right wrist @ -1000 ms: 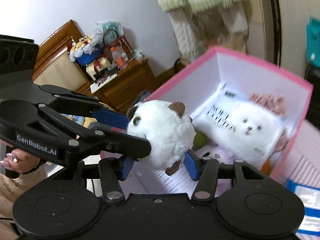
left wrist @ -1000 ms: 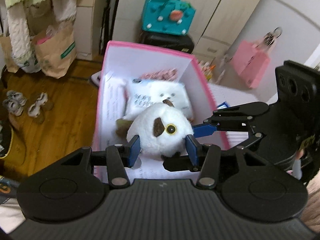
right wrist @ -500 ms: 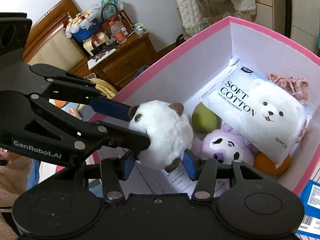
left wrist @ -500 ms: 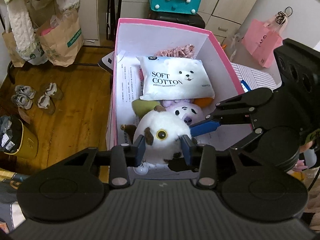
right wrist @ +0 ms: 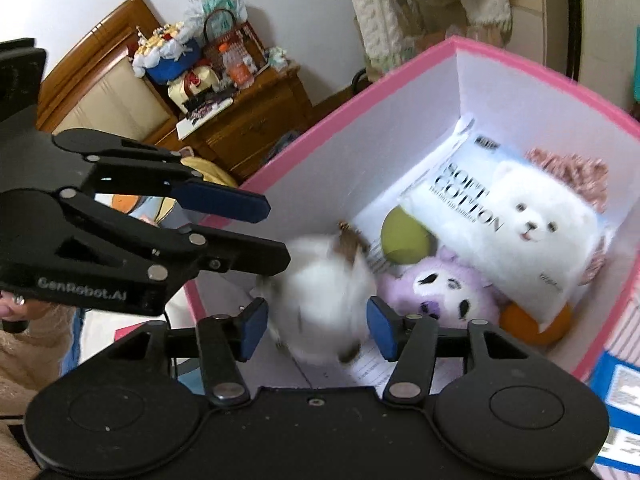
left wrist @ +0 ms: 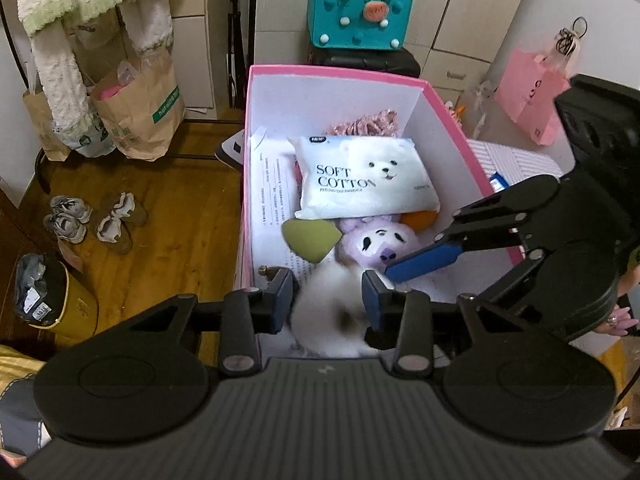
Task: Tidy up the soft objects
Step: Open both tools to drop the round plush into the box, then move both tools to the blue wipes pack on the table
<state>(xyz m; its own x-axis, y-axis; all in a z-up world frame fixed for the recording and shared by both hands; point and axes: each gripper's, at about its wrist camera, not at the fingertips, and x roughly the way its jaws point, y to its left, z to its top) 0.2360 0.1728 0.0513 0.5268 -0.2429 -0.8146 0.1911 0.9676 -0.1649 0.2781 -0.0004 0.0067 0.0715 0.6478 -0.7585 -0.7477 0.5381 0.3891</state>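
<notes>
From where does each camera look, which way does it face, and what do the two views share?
Left wrist: on the left gripper, facing steeply down into the pink box; its own fingers show, the right gripper at right.
Right wrist: on the right gripper, jaws opening, blurred plush seen between them; faces down and leftward into the box; left gripper and left hand at left.
Shared: box, plush, cotton pack, purple toy, both grippers.
</notes>
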